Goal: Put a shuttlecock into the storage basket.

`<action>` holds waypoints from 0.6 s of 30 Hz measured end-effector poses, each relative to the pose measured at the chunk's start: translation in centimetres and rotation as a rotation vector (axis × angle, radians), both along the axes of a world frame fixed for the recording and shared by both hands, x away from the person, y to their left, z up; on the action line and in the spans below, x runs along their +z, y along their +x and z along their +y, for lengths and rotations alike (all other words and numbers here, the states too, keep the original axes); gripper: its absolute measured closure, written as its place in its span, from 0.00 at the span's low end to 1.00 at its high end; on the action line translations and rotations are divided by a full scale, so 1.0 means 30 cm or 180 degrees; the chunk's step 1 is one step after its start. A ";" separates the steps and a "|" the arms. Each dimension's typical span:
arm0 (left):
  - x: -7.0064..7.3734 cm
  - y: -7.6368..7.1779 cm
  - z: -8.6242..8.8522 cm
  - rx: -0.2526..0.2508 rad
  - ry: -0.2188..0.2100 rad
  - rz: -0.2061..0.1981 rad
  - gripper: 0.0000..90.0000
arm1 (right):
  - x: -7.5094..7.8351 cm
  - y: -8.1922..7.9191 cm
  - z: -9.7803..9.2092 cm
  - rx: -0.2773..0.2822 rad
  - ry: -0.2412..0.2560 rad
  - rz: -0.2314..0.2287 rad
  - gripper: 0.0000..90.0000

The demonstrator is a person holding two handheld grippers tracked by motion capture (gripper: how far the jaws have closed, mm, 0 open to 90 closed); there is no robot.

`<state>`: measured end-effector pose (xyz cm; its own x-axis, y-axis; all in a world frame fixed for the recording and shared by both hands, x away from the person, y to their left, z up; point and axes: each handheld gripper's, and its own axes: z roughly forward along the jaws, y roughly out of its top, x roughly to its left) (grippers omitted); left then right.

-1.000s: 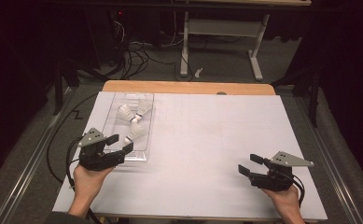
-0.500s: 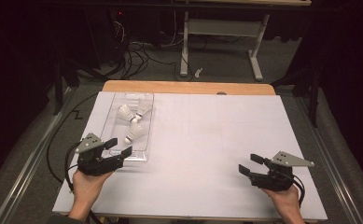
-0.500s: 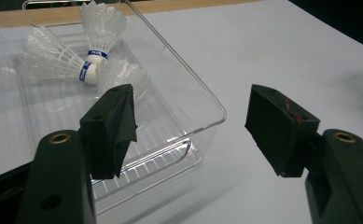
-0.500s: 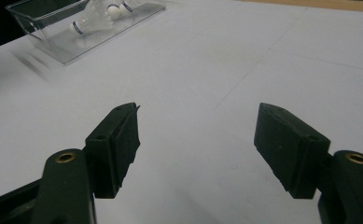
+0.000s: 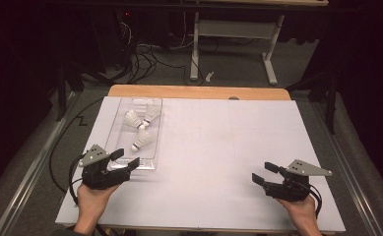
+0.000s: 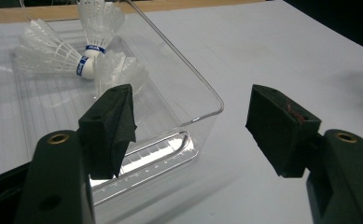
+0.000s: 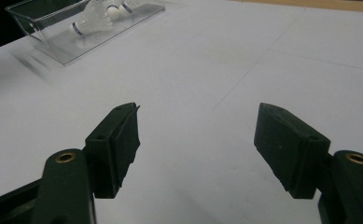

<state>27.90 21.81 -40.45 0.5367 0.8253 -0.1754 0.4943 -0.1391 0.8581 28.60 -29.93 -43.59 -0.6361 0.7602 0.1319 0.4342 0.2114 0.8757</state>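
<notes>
A white sheet covers the table [image 5: 218,162]. On its left side lies a clear plastic tray [image 5: 125,147], ribbed and rectangular, long axis running away from the person. Three white feathered shuttlecocks [image 5: 141,140] lie at its far end. The left gripper [image 5: 121,163], jaws apart, straddles the tray's near corner. The right gripper [image 5: 263,174], also spread wide, sits well apart from the tray.

The right gripper [image 7: 195,144] hangs just above the white desk [image 7: 244,60], its two black jaws spread wide with nothing between them. Far off at the upper left stands a clear plastic tray [image 7: 53,23] with white shuttlecocks [image 7: 93,21] lying inside it.
</notes>
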 end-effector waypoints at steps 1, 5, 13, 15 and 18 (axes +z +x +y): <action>-0.002 -0.001 0.000 0.0002 -0.0005 -0.0002 0.37 | 0.000 0.000 0.000 0.0000 0.0000 0.0000 0.35; -0.012 -0.006 0.002 0.0010 -0.0021 0.0004 0.37 | 0.000 0.000 0.001 0.0003 -0.0001 0.0003 0.35; -0.018 -0.013 0.006 0.0024 -0.0031 -0.0026 0.37 | 0.000 -0.001 -0.002 -0.0008 0.0008 -0.0001 0.35; -0.019 -0.015 0.006 0.0025 -0.0033 -0.0035 0.37 | -0.001 -0.001 -0.002 -0.0012 0.0010 0.0004 0.35; -0.024 -0.017 0.006 0.0029 -0.0045 -0.0043 0.37 | -0.001 -0.001 -0.002 -0.0010 0.0009 0.0001 0.35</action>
<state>27.38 22.00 -41.16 0.5315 0.8277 -0.1798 0.4839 -0.1225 0.8665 28.57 -29.99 -43.62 -0.6336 0.7619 0.1344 0.4352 0.2074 0.8761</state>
